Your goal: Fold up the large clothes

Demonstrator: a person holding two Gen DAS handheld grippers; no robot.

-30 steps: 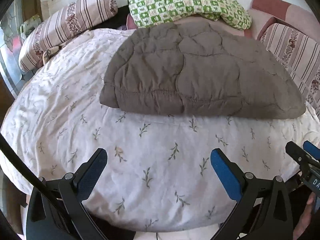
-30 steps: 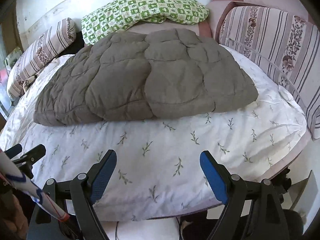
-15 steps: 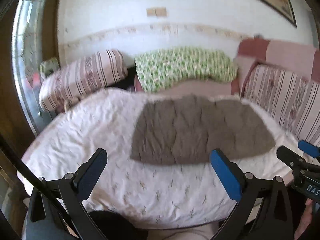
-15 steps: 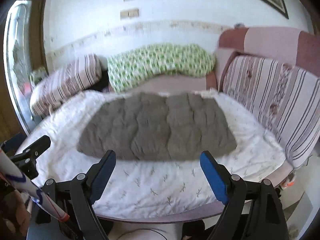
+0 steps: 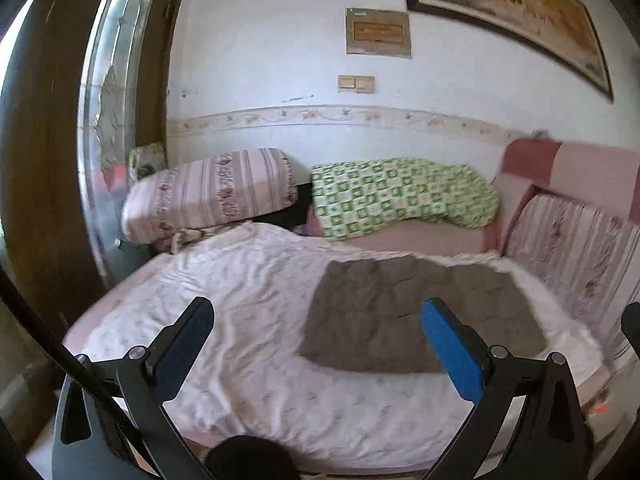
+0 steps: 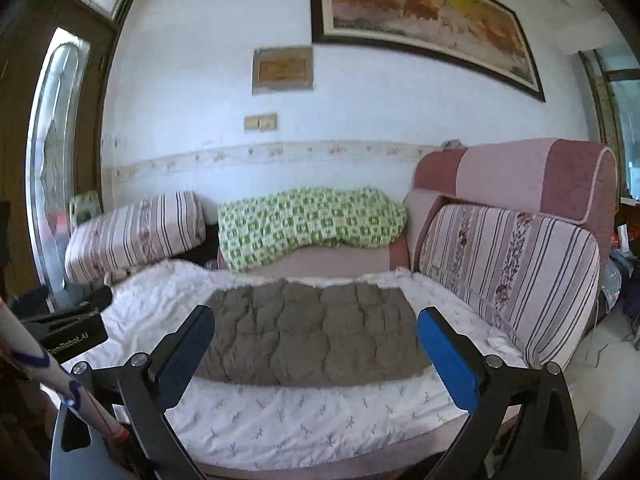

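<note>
A grey-brown quilted garment [image 5: 416, 316] [image 6: 308, 332] lies folded into a flat rectangle on the white sprigged sheet [image 5: 240, 320] [image 6: 304, 420] of the bed. My left gripper [image 5: 316, 344] is held well back from it, above the bed's near edge, its jaws wide apart and empty. My right gripper [image 6: 316, 344] likewise hangs off the near edge, its jaws opening to full width with nothing between them. The left gripper's body [image 6: 76, 332] shows at the left of the right wrist view.
A striped bolster [image 5: 208, 192] and a green checked cover [image 6: 312, 224] lie at the bed's far end by the wall. A striped cushion [image 6: 508, 280] and padded headboard [image 6: 520, 176] line the right side. A dark wooden door [image 5: 44, 160] stands left.
Both grippers have risen and drawn back from the bed and tilted up: the garment has shrunk in view and the wall and picture have come in. The right jaws have spread slightly.
</note>
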